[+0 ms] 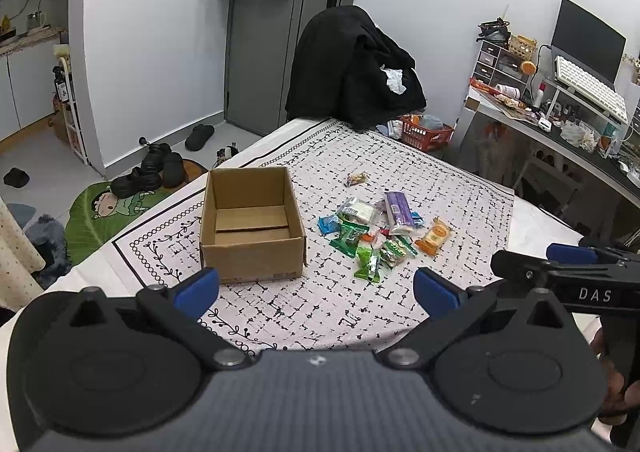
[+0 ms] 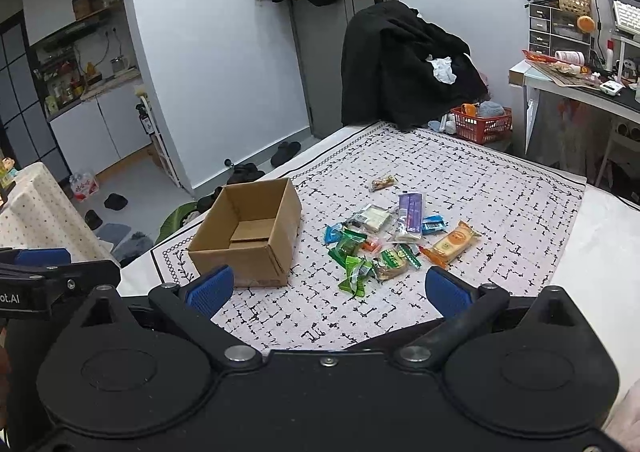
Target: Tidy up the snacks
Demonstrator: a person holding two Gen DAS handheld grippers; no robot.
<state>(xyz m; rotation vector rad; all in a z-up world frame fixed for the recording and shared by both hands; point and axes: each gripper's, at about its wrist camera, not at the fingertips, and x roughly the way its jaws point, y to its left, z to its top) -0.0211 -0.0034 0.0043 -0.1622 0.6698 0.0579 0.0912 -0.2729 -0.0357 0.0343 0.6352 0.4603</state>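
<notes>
— So where were the snacks (image 1: 376,230)?
— Loose on the patterned cloth (image 1: 460,187), just right of the empty cardboard box (image 1: 250,223); one small packet (image 1: 357,178), maybe nuts, lay beyond them.
— And the claws?
— Left gripper (image 1: 316,290) and right gripper (image 2: 328,288) both gaped wide, holding nothing, nearer than the box.

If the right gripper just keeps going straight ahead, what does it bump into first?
Probably the pile of snacks. The right gripper is open and empty, and the nearest packets, the green wrappers, lie almost dead ahead on the patterned cloth. The cardboard box sits off to its left. Depth is hard to judge.
</notes>
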